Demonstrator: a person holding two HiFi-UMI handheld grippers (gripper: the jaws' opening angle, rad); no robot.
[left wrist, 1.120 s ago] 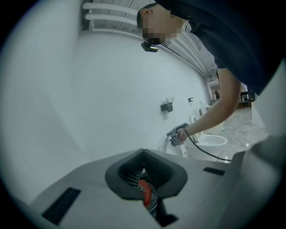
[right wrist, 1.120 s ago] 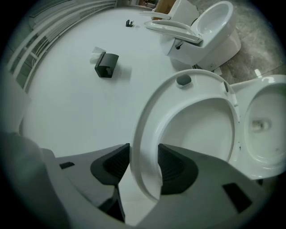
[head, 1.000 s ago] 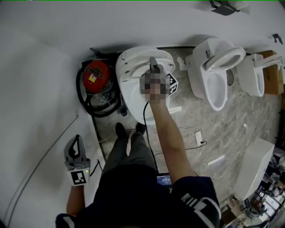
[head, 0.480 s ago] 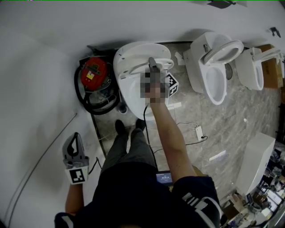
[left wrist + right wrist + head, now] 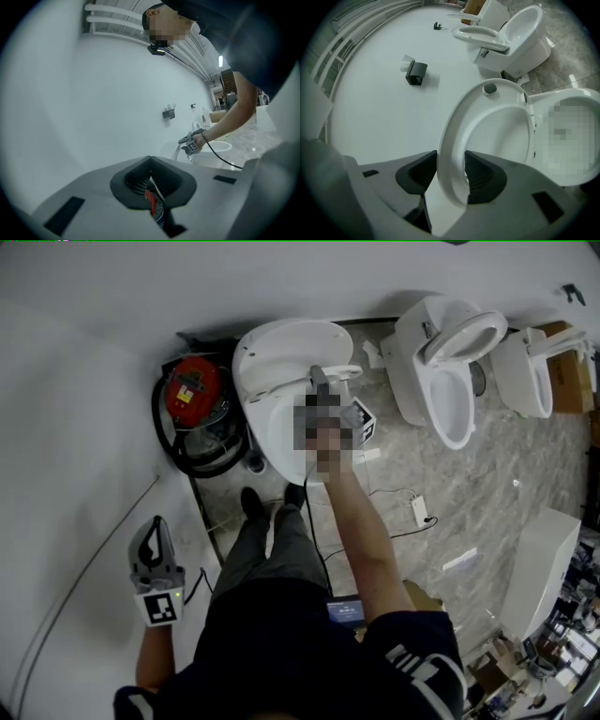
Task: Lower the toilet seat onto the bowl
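Note:
A white toilet stands against the wall with its lid (image 5: 281, 345) upright. The seat ring (image 5: 343, 372) is tilted a little forward off the lid, above the bowl (image 5: 277, 442). My right gripper (image 5: 321, 379) is shut on the seat's front rim. In the right gripper view the ring (image 5: 487, 123) passes between both dark pads (image 5: 423, 172), and my right gripper (image 5: 451, 171) has the bowl (image 5: 574, 105) to its right. My left gripper (image 5: 156, 554) hangs low at the left beside the white wall; its jaws (image 5: 151, 180) meet with nothing between them.
A red machine with a black hose (image 5: 192, 399) sits just left of the toilet. Two more white toilets (image 5: 441, 371) (image 5: 525, 381) stand to the right. Cables and a small box (image 5: 419, 510) lie on the marble floor. My shoes (image 5: 272, 507) are at the bowl's front.
The seat ring has come slightly forward off the lid with my right gripper on it. The left gripper has stayed low at the left.

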